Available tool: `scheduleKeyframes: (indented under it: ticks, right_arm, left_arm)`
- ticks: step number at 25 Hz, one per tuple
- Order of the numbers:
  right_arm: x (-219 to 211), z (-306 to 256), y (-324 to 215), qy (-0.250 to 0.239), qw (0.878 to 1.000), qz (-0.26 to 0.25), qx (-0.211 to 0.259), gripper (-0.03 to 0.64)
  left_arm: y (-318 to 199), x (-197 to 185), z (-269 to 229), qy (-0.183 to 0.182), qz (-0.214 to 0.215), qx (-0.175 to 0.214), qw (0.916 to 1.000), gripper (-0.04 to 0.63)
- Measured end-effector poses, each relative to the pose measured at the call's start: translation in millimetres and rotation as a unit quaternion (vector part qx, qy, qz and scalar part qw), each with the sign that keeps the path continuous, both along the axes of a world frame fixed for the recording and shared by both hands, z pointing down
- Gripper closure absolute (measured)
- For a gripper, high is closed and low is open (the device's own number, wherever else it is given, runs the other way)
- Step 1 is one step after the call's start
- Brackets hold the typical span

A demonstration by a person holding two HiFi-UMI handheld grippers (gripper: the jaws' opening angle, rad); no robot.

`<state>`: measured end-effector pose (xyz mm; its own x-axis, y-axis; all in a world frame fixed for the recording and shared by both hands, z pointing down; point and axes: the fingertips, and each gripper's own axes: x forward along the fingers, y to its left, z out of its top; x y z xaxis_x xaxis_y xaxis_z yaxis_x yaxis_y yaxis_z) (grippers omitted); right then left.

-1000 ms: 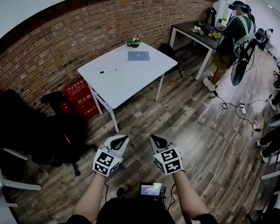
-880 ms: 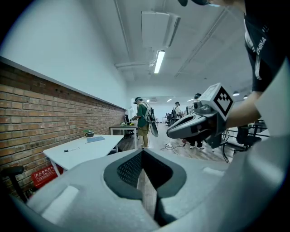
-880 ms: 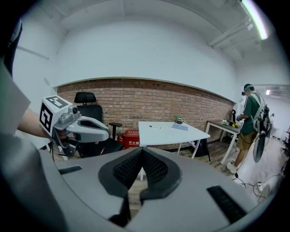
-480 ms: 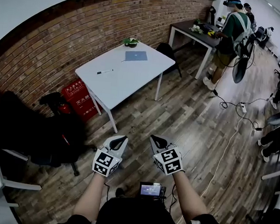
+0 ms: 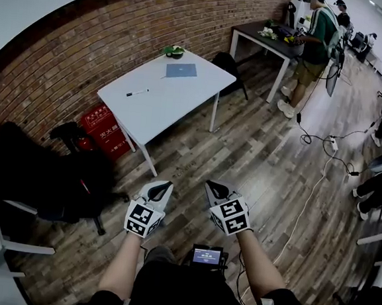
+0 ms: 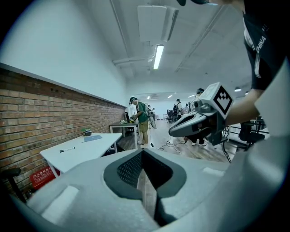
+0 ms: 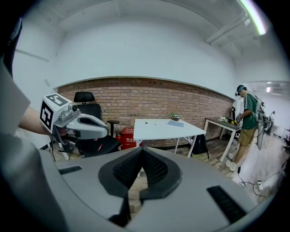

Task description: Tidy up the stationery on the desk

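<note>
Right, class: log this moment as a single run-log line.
stage: not begun | left claw: shut, empty | right claw: shut, empty | white desk: ahead, beyond reach | on desk: pen, blue notebook, potted plant

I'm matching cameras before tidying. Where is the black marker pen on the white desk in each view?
Head view: black marker pen upper left, on the white desk.
Left gripper view: left side, just below mid-height.
Right gripper view: near centre, slightly above middle.
Shared landmark: flat blue notebook farther along the desk.

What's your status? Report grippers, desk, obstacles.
Left gripper and right gripper shut, empty. Marker, blue notebook on white desk ahead, untouched. Black chair stands left of path.
</note>
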<state>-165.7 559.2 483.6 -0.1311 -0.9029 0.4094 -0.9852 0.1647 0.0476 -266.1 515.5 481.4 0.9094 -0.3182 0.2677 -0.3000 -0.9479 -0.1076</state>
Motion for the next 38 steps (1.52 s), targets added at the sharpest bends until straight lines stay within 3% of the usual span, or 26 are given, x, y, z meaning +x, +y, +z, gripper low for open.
scheduleKeyframes:
  ticks: [10, 21, 30, 38]
  right_arm:
    - [26, 15, -33, -0.008, 1.000, 0.001, -0.015, 0.609]
    - [82, 17, -126, 0.002, 0.999, 0.031, -0.031, 0.609]
    - [110, 16, -212, -0.001, 0.998, 0.055, -0.040, 0.609]
    - [127, 17, -244, -0.007, 0.996, 0.074, -0.039, 0.609]
  left_arm:
    - [-34, 27, 17, -0.002, 0.000, -0.015, 0.9999, 0.588]
    - [-135, 87, 26, 0.006, 0.028, -0.032, 0.9991, 0.588]
    - [-224, 113, 22, 0.002, 0.051, -0.037, 0.9980, 0.588]
    - [-262, 134, 27, -0.006, 0.069, -0.044, 0.9966, 0.588]
